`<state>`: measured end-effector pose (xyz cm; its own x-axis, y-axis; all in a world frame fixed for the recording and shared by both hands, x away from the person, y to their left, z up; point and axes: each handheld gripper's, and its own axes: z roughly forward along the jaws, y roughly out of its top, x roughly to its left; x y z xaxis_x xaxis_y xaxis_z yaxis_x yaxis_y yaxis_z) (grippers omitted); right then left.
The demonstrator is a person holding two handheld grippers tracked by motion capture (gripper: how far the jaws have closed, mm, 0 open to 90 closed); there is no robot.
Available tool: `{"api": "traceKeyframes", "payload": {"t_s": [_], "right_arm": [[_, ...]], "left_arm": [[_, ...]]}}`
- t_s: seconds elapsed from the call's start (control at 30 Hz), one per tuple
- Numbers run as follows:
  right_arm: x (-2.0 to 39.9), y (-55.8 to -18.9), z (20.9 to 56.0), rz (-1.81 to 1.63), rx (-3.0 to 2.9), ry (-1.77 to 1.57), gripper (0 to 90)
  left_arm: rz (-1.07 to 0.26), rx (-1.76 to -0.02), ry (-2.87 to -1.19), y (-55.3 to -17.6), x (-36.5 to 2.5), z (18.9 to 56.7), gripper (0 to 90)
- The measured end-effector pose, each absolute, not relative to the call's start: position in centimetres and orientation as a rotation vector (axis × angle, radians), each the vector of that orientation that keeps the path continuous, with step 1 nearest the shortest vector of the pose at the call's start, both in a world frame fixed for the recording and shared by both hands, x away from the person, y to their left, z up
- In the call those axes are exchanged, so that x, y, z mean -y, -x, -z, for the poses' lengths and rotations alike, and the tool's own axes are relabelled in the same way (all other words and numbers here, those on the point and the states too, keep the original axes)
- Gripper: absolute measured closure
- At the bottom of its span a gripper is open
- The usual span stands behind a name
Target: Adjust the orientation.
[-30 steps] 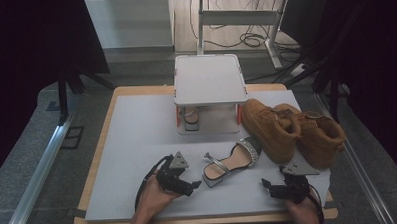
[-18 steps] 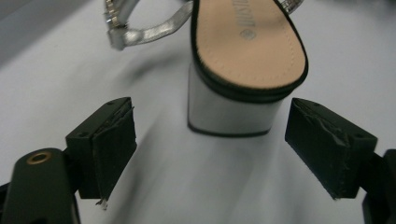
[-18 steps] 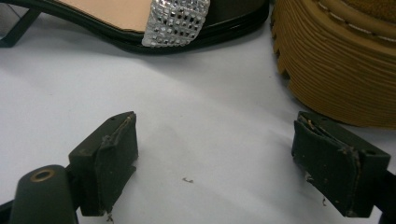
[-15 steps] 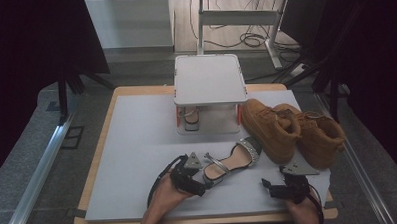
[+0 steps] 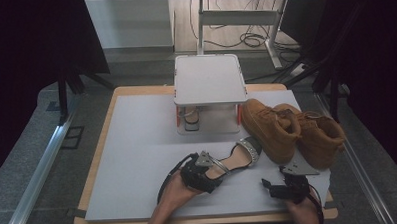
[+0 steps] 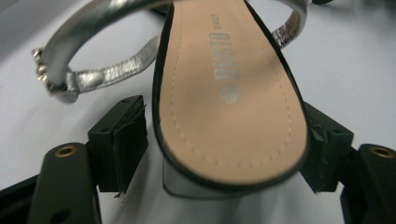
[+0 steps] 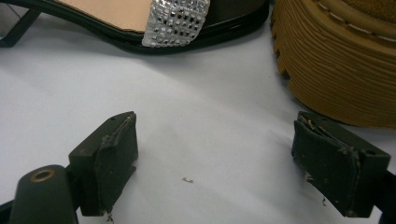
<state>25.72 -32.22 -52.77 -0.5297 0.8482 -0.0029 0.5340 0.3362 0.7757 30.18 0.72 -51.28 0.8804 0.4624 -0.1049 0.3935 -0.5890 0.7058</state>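
A silver-strapped sandal (image 5: 235, 159) with a tan insole lies on the white board (image 5: 137, 144), toe toward the boots. My left gripper (image 5: 209, 169) has its jaws on either side of the sandal's heel (image 6: 229, 93). They have just been closing, and the left pad (image 6: 128, 140) still stands a sliver off the heel edge. My right gripper (image 5: 270, 184) rests open near the board's front edge, with bare board between its pads (image 7: 109, 158). Ahead of it lies the sandal's glittery toe strap (image 7: 175, 21).
Two tan boots (image 5: 269, 129) (image 5: 317, 135) stand at the right, one sole (image 7: 336, 65) close to my right gripper. A white two-level stand (image 5: 210, 79) sits at the back centre, with a small grey object (image 5: 192, 119) under it. The board's left half is bare.
My left hand has slid right across the board, and its jaws now straddle the sandal's heel. The right hand and the boots have stayed put.
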Motion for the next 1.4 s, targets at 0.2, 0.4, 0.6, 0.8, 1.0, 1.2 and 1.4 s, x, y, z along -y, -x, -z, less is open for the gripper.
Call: {"api": "traceKeyframes", "payload": {"t_s": [0.2,0.4,0.6,0.8,1.0,1.2,1.4], "right_arm": [[32.2,-25.7,52.8,-1.043,-2.197,-1.216,14.6],[32.2,-25.7,52.8,-1.043,-2.197,-1.217,14.6],[32.2,-25.7,52.8,-1.044,-2.197,-1.216,14.6],[32.2,-25.7,52.8,-1.044,-2.197,-1.217,14.6],[32.2,-25.7,52.8,-1.044,-2.197,-1.217,14.6],[32.2,-25.7,52.8,-1.046,-2.197,-1.216,14.7],[32.3,-25.7,52.8,-1.047,-2.197,-1.216,14.8]], "left_arm": [[-0.107,-0.607,-2.277,-30.5,0.3,51.4,27.2],[-0.109,-0.616,-2.270,-30.9,1.0,51.3,28.8],[-0.089,-0.629,-2.259,-31.1,1.3,51.1,32.4],[-0.096,-0.641,-2.284,-31.2,1.6,50.9,37.7],[-0.106,-0.642,-2.286,-31.1,1.6,50.8,38.8],[-0.121,-0.634,-2.263,-31.0,1.4,50.7,39.1],[-0.131,-0.640,-2.246,-30.9,0.8,50.2,39.3]]}}
